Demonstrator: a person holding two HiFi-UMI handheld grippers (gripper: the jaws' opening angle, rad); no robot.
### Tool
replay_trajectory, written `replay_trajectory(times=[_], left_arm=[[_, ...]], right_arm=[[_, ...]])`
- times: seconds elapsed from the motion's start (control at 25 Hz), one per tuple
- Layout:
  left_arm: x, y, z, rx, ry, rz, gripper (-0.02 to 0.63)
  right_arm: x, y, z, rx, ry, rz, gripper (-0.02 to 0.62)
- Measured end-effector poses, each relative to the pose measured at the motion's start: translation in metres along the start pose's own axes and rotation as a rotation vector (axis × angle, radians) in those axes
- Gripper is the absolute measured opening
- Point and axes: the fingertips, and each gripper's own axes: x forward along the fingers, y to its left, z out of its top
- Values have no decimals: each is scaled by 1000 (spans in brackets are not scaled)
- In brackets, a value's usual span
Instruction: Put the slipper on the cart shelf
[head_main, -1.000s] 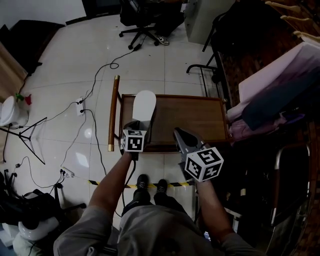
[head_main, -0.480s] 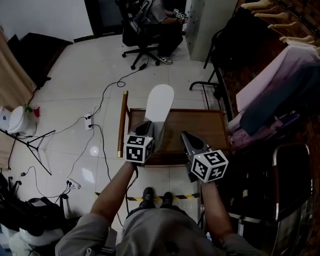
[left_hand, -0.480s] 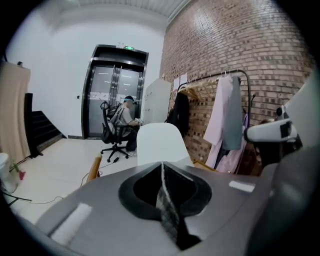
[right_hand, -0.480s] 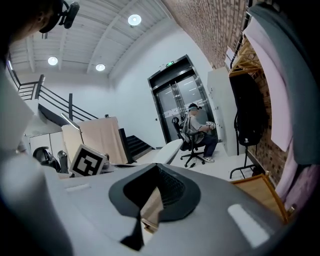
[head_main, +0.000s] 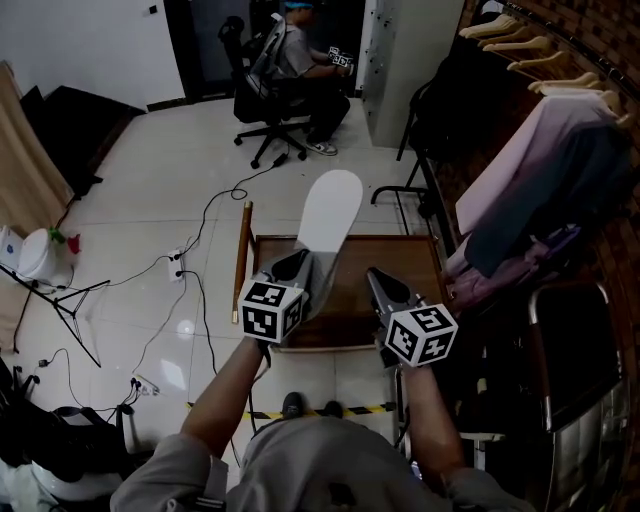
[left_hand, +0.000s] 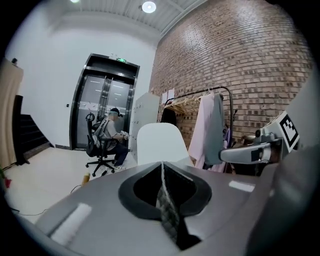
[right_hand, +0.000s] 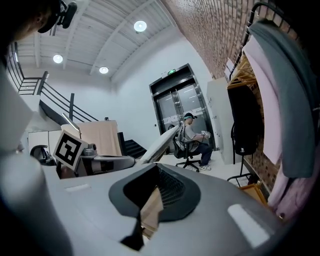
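Observation:
My left gripper (head_main: 300, 268) is shut on the heel end of a white slipper (head_main: 330, 215). The slipper points away from me, its toe out past the far edge of the wooden cart shelf (head_main: 395, 262). In the left gripper view the slipper (left_hand: 157, 142) rises just beyond the closed jaws (left_hand: 161, 172). My right gripper (head_main: 374, 278) hovers over the shelf to the slipper's right, jaws together and nothing in them. The right gripper view (right_hand: 158, 176) shows the slipper (right_hand: 159, 142) slanting up at its left.
The cart has a wooden handle bar (head_main: 241, 258) on its left side. A clothes rack with hanging garments (head_main: 530, 190) stands close on the right. A person sits on an office chair (head_main: 285, 75) far ahead. Cables (head_main: 190, 250) lie on the floor at the left.
The left gripper has raised the slipper and carried it forward, so its toe now reaches beyond the cart's far edge. The right gripper has kept its place beside it.

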Motion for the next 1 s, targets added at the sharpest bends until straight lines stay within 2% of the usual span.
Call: replay_trajectory(times=[0.32,0.48,0.72,1.0], left_arm=[[0,-24,15,8,-25,-25,14],[7,-55,29,5,-55,-94,14],[22,-105,49,37,-89,-259,14],[19,-157,57,73,-92,-521,14]], right_arm=[[-24,-12,13,-34,-18,-25,0],[-48,-26,19,-59,-44,-80,0],[-86,-44,30,-60,-88,-210,0],[-134,-46,25,-32,-131,-471,0]])
